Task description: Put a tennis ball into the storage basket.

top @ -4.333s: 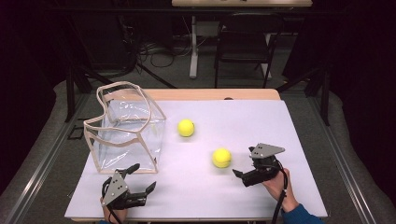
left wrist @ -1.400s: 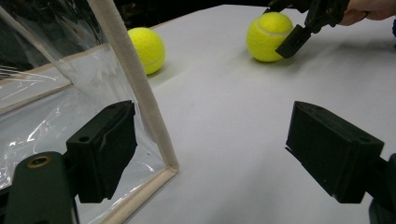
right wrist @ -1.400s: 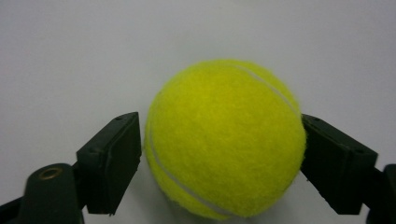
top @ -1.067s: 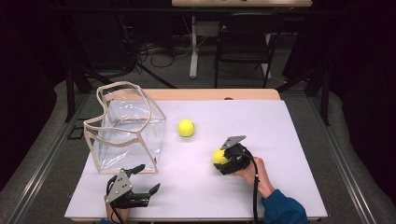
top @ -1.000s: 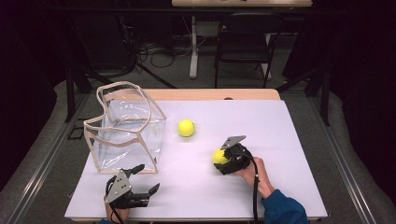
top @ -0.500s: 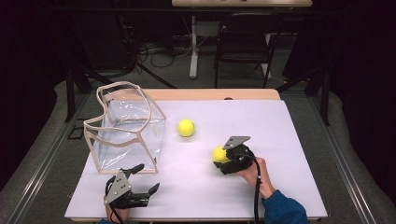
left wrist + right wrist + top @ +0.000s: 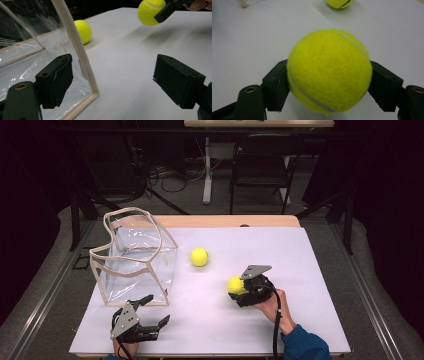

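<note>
Tennis ball point(image 7: 235, 284) now lifted, right hand-held gripper point(image 7: 242, 290)

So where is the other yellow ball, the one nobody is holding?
In the high view the loose tennis ball lies on the white table near its middle, just right of the clear bag and up-left of the right gripper.

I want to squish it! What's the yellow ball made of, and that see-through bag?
The held ball looks like fuzzy yellow felt, with a pale curved seam. The bag seems to be clear, shiny plastic with beige fabric-like edging: you can see through its glossy walls.
</note>
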{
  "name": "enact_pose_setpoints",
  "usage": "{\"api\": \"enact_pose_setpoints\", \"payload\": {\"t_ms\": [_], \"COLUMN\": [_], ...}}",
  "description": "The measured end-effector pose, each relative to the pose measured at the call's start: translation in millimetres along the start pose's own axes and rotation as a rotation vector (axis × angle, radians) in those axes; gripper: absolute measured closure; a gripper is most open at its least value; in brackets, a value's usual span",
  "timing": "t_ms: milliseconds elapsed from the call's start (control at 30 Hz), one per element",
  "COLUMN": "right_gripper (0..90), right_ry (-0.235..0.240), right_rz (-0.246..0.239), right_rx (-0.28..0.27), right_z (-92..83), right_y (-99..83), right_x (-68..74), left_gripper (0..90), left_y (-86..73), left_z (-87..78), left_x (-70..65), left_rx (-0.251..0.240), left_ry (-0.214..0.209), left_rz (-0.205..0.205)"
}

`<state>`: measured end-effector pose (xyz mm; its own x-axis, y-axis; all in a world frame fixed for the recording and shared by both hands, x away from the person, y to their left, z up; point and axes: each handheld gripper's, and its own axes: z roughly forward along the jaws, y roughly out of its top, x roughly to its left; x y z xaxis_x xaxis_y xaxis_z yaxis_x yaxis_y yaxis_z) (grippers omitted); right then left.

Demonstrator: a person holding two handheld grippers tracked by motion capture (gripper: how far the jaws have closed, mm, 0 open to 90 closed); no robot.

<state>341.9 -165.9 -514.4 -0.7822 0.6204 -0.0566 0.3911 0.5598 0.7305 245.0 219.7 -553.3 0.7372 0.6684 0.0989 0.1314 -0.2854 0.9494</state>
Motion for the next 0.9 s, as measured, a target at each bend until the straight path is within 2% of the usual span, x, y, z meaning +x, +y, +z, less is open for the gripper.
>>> {"api": "enact_pose_setpoints", "payload": {"t_ms": [333, 900], "right_gripper": [25.5, 25.6], "right_ry": [0.011, -0.001], "right_rz": [0.003, 0.002], "right_rx": [-0.04, -0.052], "right_z": [-10.3, -13.8], "right_y": [5.7, 10.9], "right_x": [4.2, 5.3], "left_gripper": [15.9, 15.9], "left_y": [-0.6, -1.0], "left_z": [0.3, 0.8], "left_x": [1.4, 2.3], "left_rx": [-0.005, -0.004], "left_ry": [-0.002, -0.008], "left_rz": [-0.01, -0.012]}}
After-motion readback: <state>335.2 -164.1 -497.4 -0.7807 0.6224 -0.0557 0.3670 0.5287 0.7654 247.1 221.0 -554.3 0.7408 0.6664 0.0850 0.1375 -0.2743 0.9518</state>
